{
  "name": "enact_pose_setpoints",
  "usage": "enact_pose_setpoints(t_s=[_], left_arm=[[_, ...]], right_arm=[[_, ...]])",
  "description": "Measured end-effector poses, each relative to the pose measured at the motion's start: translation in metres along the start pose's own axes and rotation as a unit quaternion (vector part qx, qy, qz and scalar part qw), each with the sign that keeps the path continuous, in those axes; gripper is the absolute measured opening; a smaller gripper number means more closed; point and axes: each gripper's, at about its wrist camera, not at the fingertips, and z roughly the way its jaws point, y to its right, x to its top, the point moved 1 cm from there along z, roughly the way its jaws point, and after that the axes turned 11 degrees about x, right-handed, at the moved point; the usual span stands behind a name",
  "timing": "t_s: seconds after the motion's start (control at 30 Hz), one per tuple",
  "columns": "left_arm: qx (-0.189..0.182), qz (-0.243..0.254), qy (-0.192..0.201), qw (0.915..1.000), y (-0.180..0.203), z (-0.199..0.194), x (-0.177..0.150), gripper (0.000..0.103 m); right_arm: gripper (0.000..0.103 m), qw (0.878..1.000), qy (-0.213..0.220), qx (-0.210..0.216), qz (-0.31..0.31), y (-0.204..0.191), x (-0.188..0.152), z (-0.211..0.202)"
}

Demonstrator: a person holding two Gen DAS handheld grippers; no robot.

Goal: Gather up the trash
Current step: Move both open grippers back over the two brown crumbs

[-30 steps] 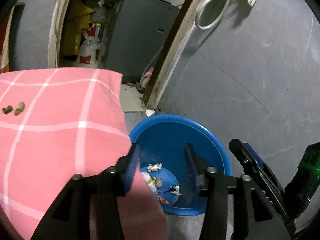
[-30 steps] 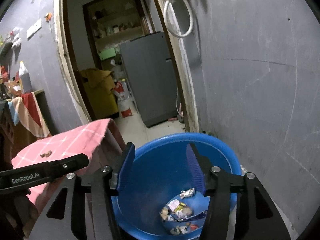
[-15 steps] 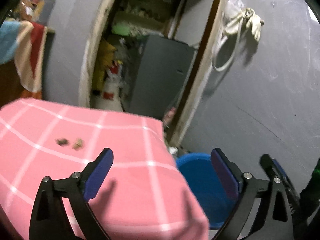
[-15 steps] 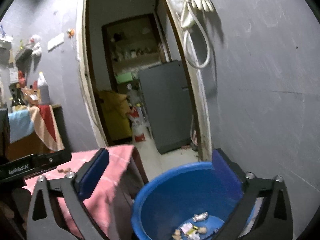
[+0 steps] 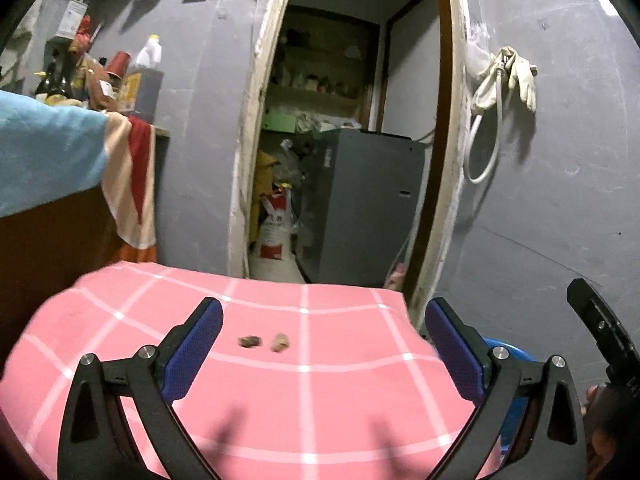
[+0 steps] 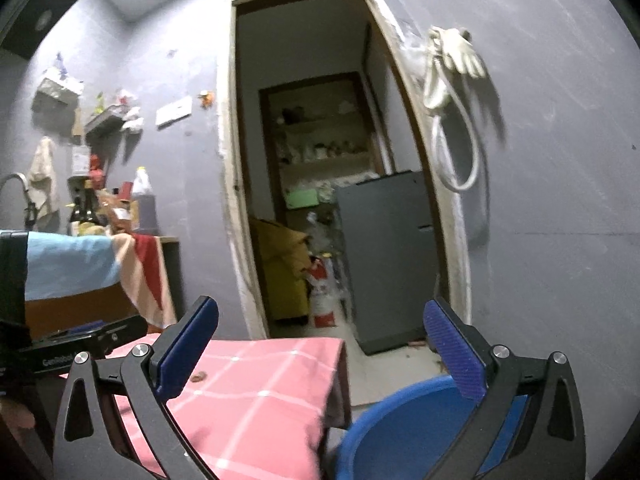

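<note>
Two small brown scraps of trash (image 5: 249, 341) (image 5: 279, 343) lie on the pink checked cloth (image 5: 340, 400) of a table. My left gripper (image 5: 323, 316) hovers just in front of them, its jaws wide and still opening, with nothing between the blue pads. My right gripper (image 6: 320, 320) stands open and empty, above the table's right corner and the blue basin (image 6: 408, 420). The scraps (image 6: 198, 378) show small in the right wrist view, near the left finger. Only a sliver of the basin (image 5: 508, 350) shows in the left wrist view. The basin's inside is hidden.
A doorway (image 5: 344, 160) behind the table opens on a storeroom with a grey cabinet (image 5: 368, 208) and sacks. A white hose and gloves (image 5: 500, 76) hang on the grey wall at the right. A counter with bottles and a draped towel (image 5: 128, 184) stands at the left.
Both grippers opened wide, rose and tilted up from the basin. The left one swung left over the pink cloth toward the two scraps. The basin's trash dropped out of view.
</note>
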Motion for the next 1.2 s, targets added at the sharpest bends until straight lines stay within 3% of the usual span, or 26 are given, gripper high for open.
enact_pose_setpoints(t_s=[0.37, 0.7, 0.87, 1.03, 1.2], left_arm=[[0.058, 0.007, -0.008, 0.9982, -0.059, 0.008, -0.001, 0.099], [0.095, -0.007, -0.090, 0.9913, -0.099, 0.050, -0.007, 0.099], [0.104, -0.027, -0.148, 0.9832, -0.117, 0.073, -0.009, 0.099], [0.110, -0.027, -0.182, 0.9767, -0.122, 0.089, -0.010, 0.099], [0.106, -0.017, -0.206, 0.9726, -0.122, 0.099, -0.012, 0.099]], right_arm=[[0.103, 0.994, -0.038, 0.076, -0.063, -0.057, -0.002, 0.053], [0.103, 0.981, -0.147, 0.102, -0.080, -0.078, -0.018, 0.124], [0.103, 0.960, -0.252, 0.097, -0.077, -0.082, -0.033, 0.164], [0.101, 0.931, -0.344, 0.108, -0.055, -0.078, -0.053, 0.191], [0.077, 0.896, -0.421, 0.133, -0.043, -0.079, -0.073, 0.214]])
